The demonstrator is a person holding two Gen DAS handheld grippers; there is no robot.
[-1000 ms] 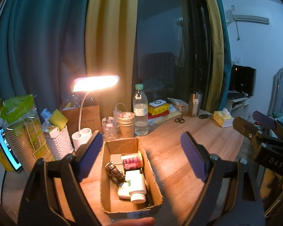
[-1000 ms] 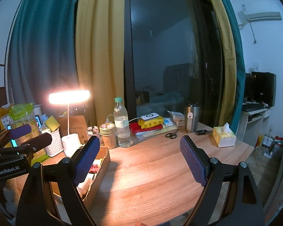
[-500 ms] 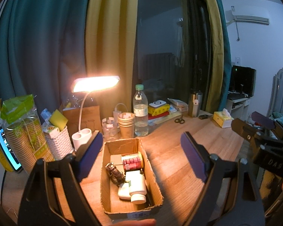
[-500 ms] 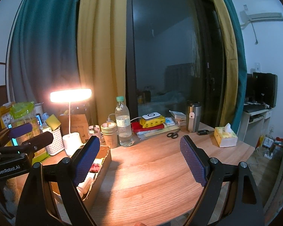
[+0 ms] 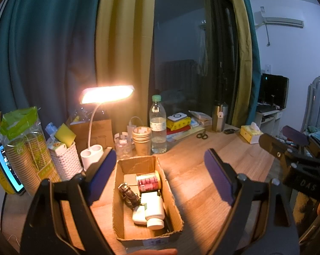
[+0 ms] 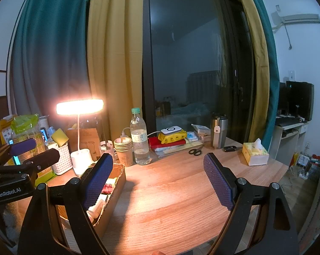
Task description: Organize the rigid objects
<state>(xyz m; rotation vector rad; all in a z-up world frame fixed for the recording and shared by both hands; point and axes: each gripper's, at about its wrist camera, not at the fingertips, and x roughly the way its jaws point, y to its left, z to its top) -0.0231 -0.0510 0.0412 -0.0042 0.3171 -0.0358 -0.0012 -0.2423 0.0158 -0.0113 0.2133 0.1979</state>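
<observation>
Hovering above the desk (image 6: pixel 170 195), both grippers are empty with the jaws spread wide: the left gripper (image 5: pixel 160 176) is poised over the box (image 5: pixel 172 199), the right gripper (image 6: pixel 157 178) over bare wood to the box's right. Contents of the box: a red-labelled can (image 5: pixel 148 181) lying at the far end, a white bottle (image 5: pixel 153 209) on its side toward the near end, a small white item (image 5: pixel 138 214) touching it, and a dark metallic object (image 5: pixel 128 193) along the left wall; its identity cannot be told. No loose rigid item is seen on the open wood between the grippers. Judgement: the sorting appears at or near its end, or between picks. Any next move calls for choosing a candidate from the clutter at the back, such as the scissors (image 6: pixel 195 151), and a reach across the desk clear of the water bottle (image 6: pixel 139 140) and cups (image 6: pixel 123 148). Legible writing: "GenRobot.AI" on the left gripper body in the right view; "DAS" partly readable on the right gripper body in the left view; "50" on the cup packet (image 5: pixel 26 148). Other labels are too small to read.
</observation>
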